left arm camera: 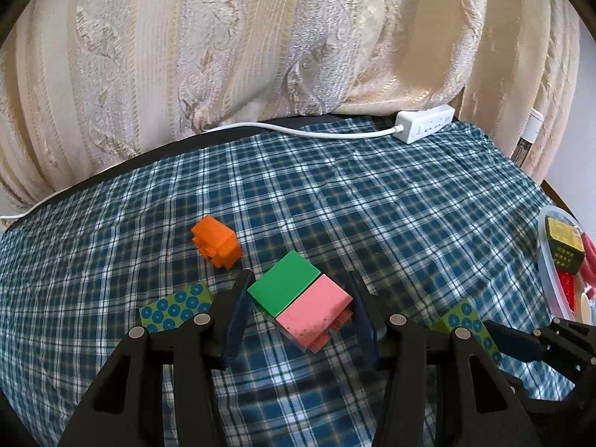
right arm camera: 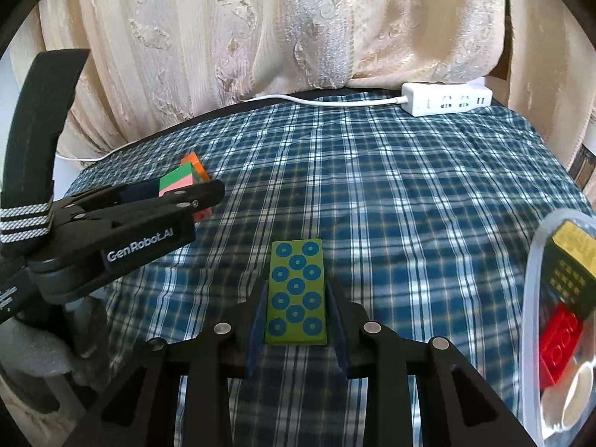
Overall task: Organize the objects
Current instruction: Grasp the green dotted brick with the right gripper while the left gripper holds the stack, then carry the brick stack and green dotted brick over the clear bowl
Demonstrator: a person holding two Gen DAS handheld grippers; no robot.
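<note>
The checked cloth (right arm camera: 409, 193) lies open through the middle and back. An orange brick (left arm camera: 216, 241) crowds the left, a plastic tub (right arm camera: 530, 298) blocks the right edge, and a power strip (right arm camera: 447, 102), seemingly touching the curtain (right arm camera: 260, 29), lines the rear.

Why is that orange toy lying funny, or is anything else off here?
The orange block lies tipped on its side on the checked cloth, studs facing sideways. A white power strip also sits among the toys. Nothing looks spilled or broken.
</note>
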